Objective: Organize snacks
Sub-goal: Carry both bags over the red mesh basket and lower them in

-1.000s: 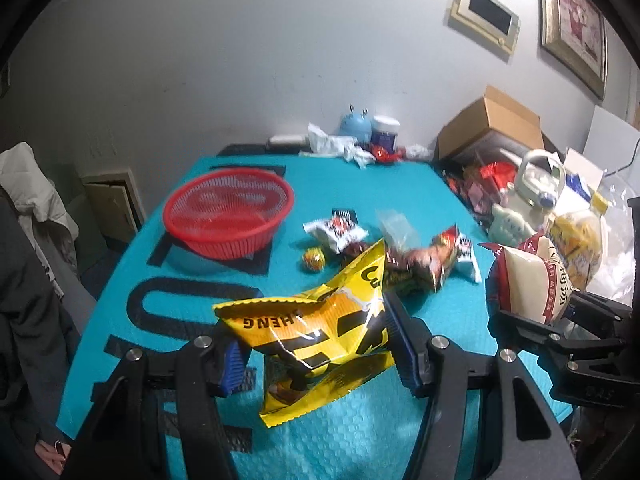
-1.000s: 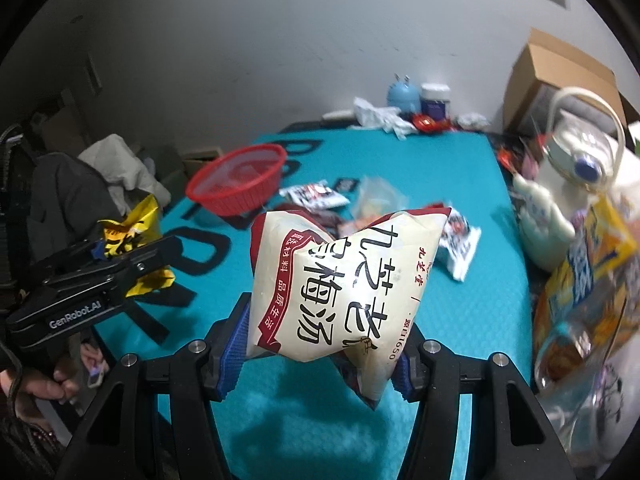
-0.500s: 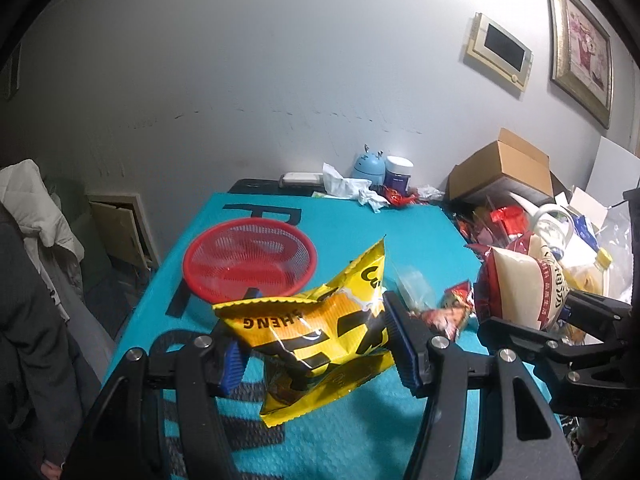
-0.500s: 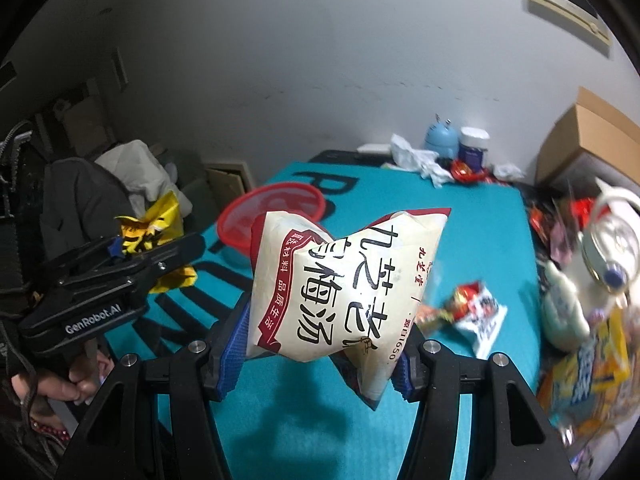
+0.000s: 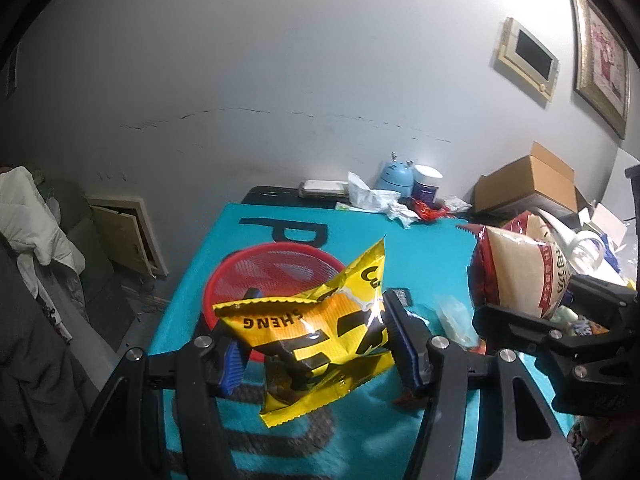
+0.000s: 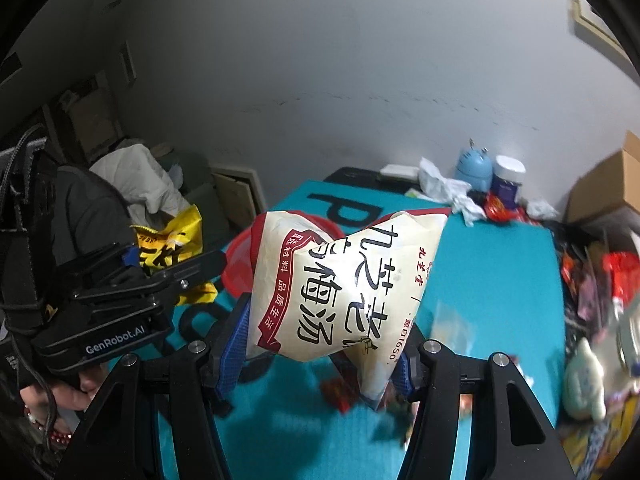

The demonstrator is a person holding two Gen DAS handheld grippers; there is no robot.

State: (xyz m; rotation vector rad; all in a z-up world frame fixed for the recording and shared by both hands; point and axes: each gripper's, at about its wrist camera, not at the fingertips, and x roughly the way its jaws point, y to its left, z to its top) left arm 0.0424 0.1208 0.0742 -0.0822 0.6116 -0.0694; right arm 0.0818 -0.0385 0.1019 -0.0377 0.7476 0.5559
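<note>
Yellow snack bag [image 5: 320,328] sits clenched in the left tongs [image 5: 316,350]; white pouch [image 6: 340,280] clenched in the right tongs [image 6: 320,354].

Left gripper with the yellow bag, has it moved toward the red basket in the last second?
Yes. The left gripper has advanced: its yellow bag now overlaps the red basket, which earlier lay well beyond it.

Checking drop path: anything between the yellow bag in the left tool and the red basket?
Nothing: in the left wrist view the yellow bag hangs directly before the red basket.
</note>
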